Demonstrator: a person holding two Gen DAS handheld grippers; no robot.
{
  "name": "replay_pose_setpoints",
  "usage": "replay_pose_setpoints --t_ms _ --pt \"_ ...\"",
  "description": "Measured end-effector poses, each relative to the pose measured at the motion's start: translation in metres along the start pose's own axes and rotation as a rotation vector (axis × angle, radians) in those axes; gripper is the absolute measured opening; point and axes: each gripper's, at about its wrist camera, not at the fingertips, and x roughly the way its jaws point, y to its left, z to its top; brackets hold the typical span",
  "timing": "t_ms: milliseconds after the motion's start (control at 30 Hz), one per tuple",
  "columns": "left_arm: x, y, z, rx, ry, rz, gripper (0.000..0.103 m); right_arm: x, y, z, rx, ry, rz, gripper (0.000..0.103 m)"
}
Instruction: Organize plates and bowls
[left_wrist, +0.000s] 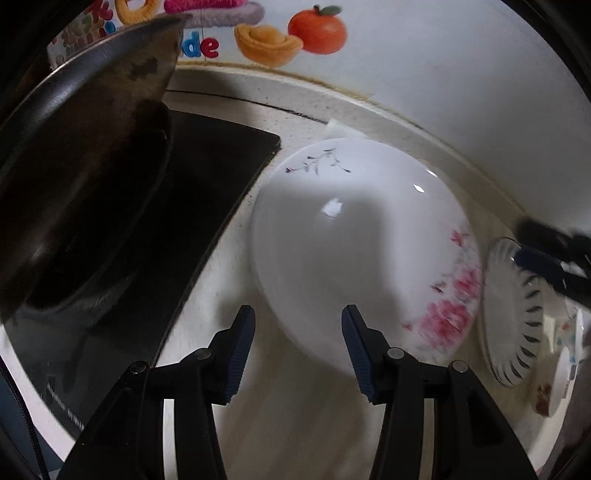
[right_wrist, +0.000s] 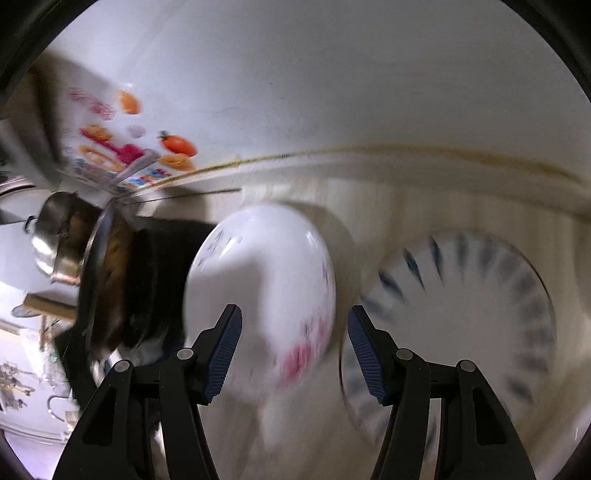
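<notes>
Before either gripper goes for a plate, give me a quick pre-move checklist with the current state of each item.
1. Left gripper open and holding nothing: ok.
2. Right gripper open and holding nothing: ok.
3. Floral plate in front of the left gripper, lying flat on the counter: ok.
4. Striped plate ahead-right of the right gripper: ok, but that view is motion-blurred.
5. Whether the two plates' rims touch or overlap: cannot tell.
6. Left side hazard: the dark wok on the stove sits close beside the floral plate: not ok for wide swings.
</notes>
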Motion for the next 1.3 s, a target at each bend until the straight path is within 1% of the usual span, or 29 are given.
replay_pose_setpoints --t_ms 100,200,233,300,367,467,500,567,600,800,967,1033,1100,1300 --pt "0.010 -0.001 0.004 0.011 0.009 0.011 0.046 0.034 -0.005 0.021 0.008 0.021 -0.028 0.053" --pt "0.020 -0.001 0.008 0.010 0.018 -0.001 0.046 0.060 -0.014 0.031 0.028 0.047 -0.038 0.032" --pt "0.024 0.000 0.010 0.009 0.014 -0.006 0.046 0.065 -0.017 0.033 0.037 0.049 -0.039 0.021" --pt "0.026 0.000 0.013 0.011 -0.007 -0.006 0.045 0.073 -0.021 0.036 0.058 0.044 0.003 0.017" --pt "0.025 0.000 0.011 0.009 -0.028 -0.007 0.045 0.073 -0.022 0.036 0.052 0.029 -0.001 0.017" --pt "0.022 0.003 0.009 0.003 -0.043 -0.021 0.046 0.073 -0.021 0.036 0.041 0.030 -0.006 0.017" --pt "0.018 0.003 0.006 0.005 -0.047 -0.023 0.046 0.071 -0.020 0.035 0.036 0.031 -0.002 0.017" --pt "0.018 -0.003 0.009 0.015 -0.057 -0.022 0.046 0.067 -0.021 0.033 0.028 0.024 0.000 0.017" --pt "0.014 -0.009 0.008 0.022 -0.064 -0.019 0.046 0.066 -0.020 0.032 0.024 0.025 -0.001 0.017" --pt "-0.011 -0.014 0.000 0.036 -0.095 -0.030 0.046 0.047 -0.019 0.021 -0.005 0.019 -0.003 0.017" --pt "-0.032 -0.025 -0.008 0.060 -0.118 -0.038 0.046 0.016 -0.022 0.003 -0.015 -0.006 0.009 0.017" --pt "-0.039 -0.030 -0.012 0.077 -0.126 -0.038 0.046 -0.001 -0.024 -0.007 -0.010 -0.019 0.014 0.017" --pt "-0.049 -0.039 -0.019 0.098 -0.130 -0.052 0.046 -0.020 -0.027 -0.019 -0.007 -0.031 0.015 0.017" --pt "-0.091 -0.066 -0.054 0.165 -0.147 -0.091 0.046 -0.084 -0.041 -0.068 0.017 -0.068 0.029 0.017"
